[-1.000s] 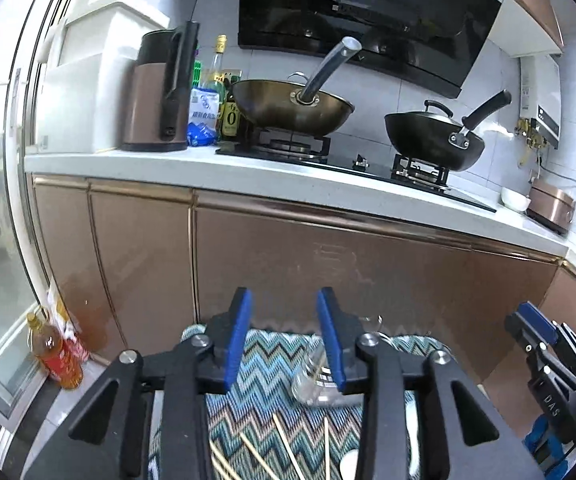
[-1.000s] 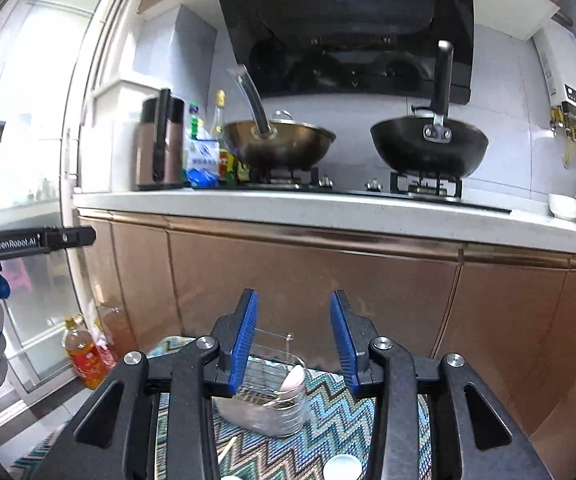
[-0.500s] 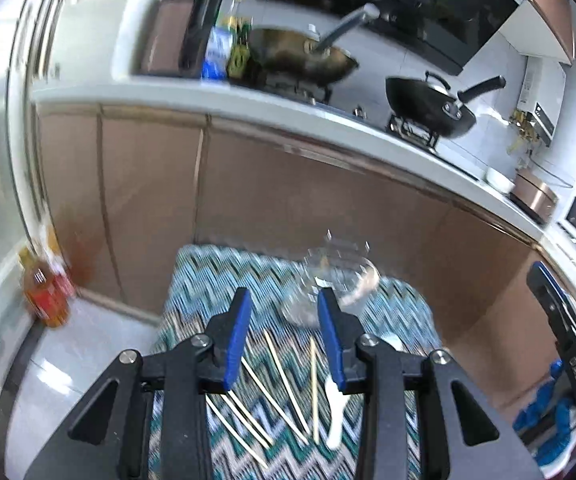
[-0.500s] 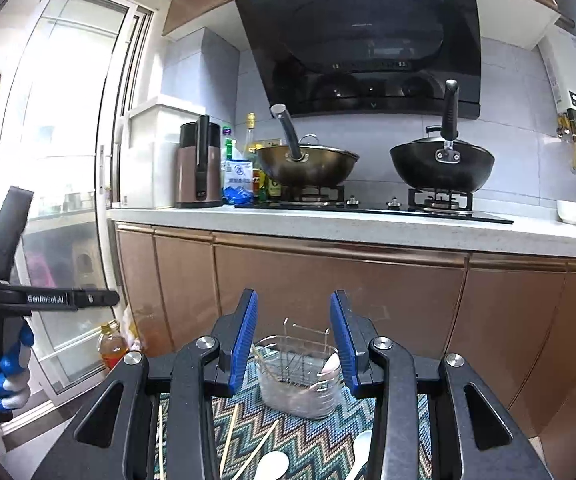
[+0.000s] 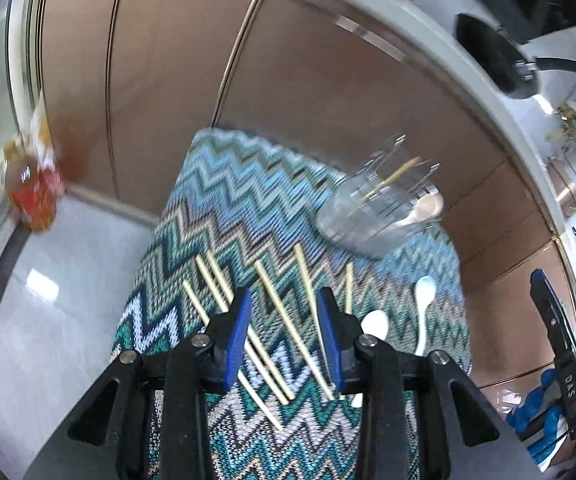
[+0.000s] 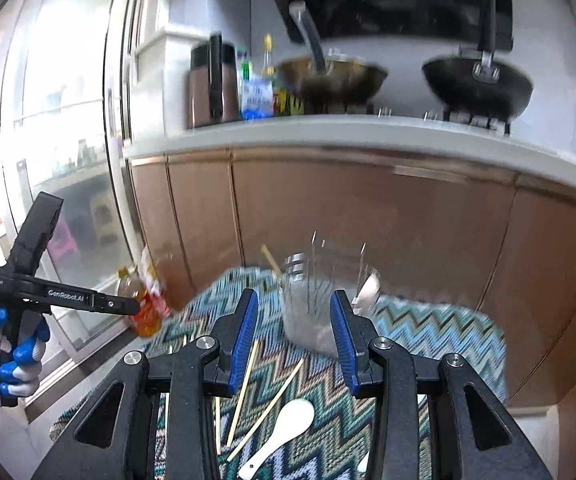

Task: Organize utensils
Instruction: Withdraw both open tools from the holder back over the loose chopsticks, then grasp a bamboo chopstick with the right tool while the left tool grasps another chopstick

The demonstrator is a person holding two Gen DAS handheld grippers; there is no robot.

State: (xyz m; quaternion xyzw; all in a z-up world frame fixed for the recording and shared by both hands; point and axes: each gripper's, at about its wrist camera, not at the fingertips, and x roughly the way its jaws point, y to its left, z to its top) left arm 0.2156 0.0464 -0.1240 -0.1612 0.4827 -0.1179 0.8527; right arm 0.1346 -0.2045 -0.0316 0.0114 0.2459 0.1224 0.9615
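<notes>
Left gripper (image 5: pixel 284 336) dropped toward chopsticks (image 5: pixel 288 320) | label: GenRobot.AI

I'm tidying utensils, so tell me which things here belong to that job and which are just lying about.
For the job: chopsticks, white spoons, clear utensil holder.
Just about: zigzag cloth, drink bottle, woks, brown kettle.

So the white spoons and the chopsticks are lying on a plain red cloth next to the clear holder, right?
Not quite. The cloth isn't plain red; it has a blue-green zigzag pattern, as the left wrist view shows. The white spoons and chopsticks do lie on it, next to the clear holder.
</notes>
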